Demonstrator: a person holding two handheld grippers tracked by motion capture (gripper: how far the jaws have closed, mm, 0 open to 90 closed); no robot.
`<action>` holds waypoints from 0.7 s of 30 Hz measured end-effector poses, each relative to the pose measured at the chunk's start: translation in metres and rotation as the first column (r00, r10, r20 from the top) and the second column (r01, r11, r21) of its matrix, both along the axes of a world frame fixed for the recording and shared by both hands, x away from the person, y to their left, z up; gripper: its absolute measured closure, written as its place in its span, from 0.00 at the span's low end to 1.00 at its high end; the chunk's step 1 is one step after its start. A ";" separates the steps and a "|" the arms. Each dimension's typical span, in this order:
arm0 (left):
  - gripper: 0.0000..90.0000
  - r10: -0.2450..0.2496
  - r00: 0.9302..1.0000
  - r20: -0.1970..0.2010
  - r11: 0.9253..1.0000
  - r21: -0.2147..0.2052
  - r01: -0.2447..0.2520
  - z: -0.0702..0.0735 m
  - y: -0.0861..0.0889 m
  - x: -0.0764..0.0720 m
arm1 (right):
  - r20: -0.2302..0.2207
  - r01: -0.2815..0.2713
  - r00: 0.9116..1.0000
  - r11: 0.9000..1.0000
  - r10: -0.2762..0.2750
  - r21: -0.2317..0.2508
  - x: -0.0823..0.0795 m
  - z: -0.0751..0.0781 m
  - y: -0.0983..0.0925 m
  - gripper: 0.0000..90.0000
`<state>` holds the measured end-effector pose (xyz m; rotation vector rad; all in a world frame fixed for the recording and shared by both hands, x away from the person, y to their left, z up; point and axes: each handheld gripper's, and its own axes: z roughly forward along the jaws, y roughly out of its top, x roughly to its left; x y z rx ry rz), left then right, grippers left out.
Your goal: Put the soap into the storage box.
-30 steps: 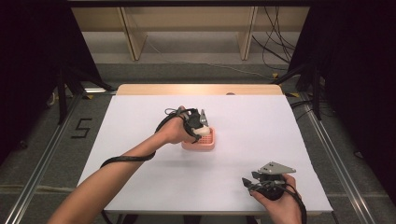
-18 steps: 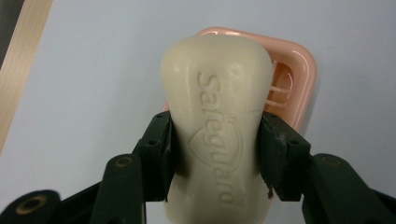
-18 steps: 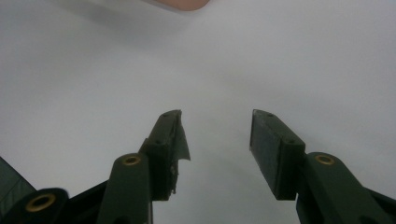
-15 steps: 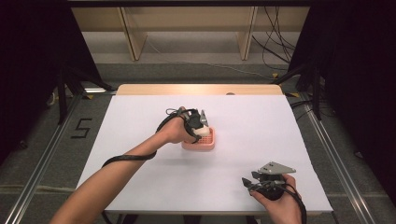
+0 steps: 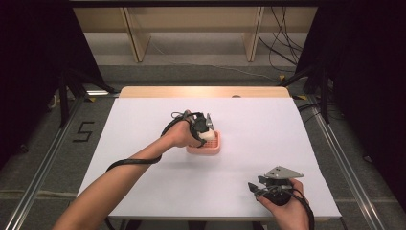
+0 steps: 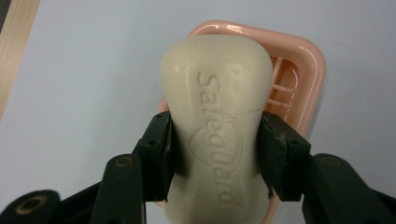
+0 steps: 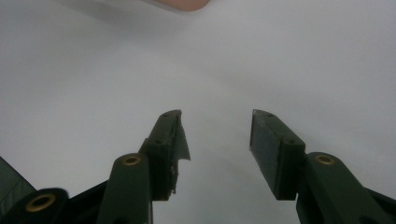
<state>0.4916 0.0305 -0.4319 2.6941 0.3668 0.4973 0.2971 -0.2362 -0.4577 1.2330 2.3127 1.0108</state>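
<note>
Between the left gripper's (image 6: 215,154) jaws sits the soap (image 6: 215,116).

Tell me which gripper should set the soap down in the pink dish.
Left. The left gripper already clamps the soap bar right over the pink soap dish. The right gripper sits open and empty near the table's front edge.

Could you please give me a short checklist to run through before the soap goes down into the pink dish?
1. Left gripper fingers pressed on both sides of the soap bar: ok.
2. Soap over the pink soap dish: ok.
3. Soap centred over the dish: cannot tell.
4. Dish flat on the white table: ok.
5. Right gripper open and apart from the dish: ok.
</note>
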 end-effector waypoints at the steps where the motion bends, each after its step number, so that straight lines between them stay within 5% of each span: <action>1: 0.55 0.002 1.000 -0.001 1.000 0.000 -0.002 0.000 0.000 0.000 | 0.000 -0.002 1.000 1.000 0.002 0.000 0.000 0.000 0.000 0.60; 21: 0.55 0.016 1.000 -0.018 1.000 0.017 -0.016 -0.007 0.000 0.006 | -0.007 0.031 0.999 0.999 -0.031 0.021 -0.001 -0.001 0.002 0.60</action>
